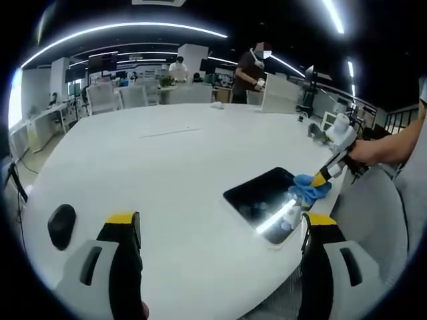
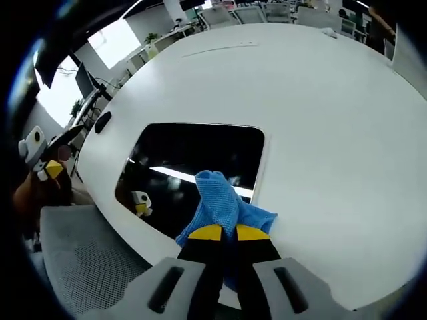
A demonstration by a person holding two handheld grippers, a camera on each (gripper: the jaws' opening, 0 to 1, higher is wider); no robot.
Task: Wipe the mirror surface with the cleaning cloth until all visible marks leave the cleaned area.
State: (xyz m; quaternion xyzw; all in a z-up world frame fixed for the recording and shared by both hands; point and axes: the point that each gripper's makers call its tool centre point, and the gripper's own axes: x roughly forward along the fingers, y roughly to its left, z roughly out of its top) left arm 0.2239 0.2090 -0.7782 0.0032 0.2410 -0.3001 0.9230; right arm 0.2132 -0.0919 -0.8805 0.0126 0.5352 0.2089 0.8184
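Mirror point(image 2: 193, 160) lies on a white table point(image 2: 320, 113) in an office.

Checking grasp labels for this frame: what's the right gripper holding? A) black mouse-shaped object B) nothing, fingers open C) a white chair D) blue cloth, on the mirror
D: in the right gripper view the right gripper has its fingers closed on the blue cloth, which rests on the dark mirror near its edge; the left gripper view shows the same cloth on the mirror.
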